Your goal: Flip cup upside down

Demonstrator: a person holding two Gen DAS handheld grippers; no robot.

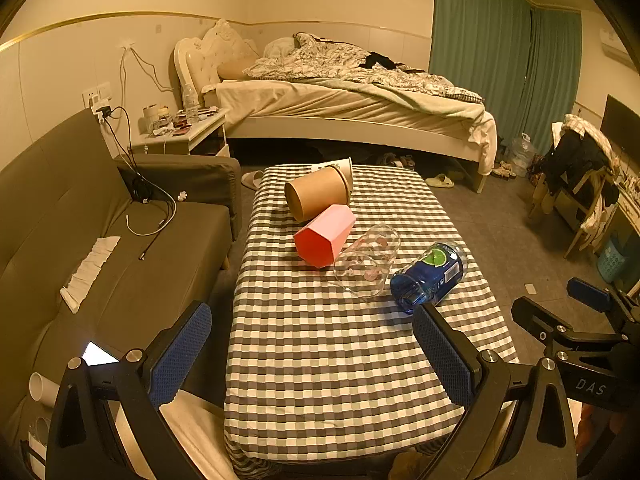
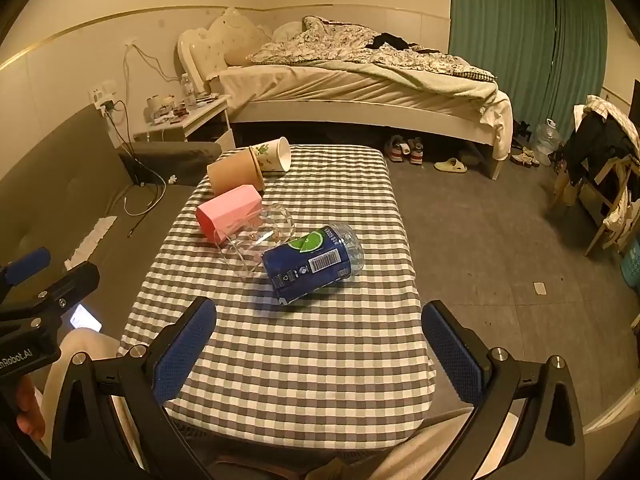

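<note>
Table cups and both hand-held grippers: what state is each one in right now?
White printed paper cup: on its side, far end of the table.
Tan cardboard cup: on its side, rim against the printed cup.
Pink hexagonal plastic cup: on its side.
Clear glass cup: on its side, between pink and blue.
Blue labelled cut-off bottle cup: on its side.
Left hand-held gripper: open, empty.
Right hand-held gripper: open, empty.
</note>
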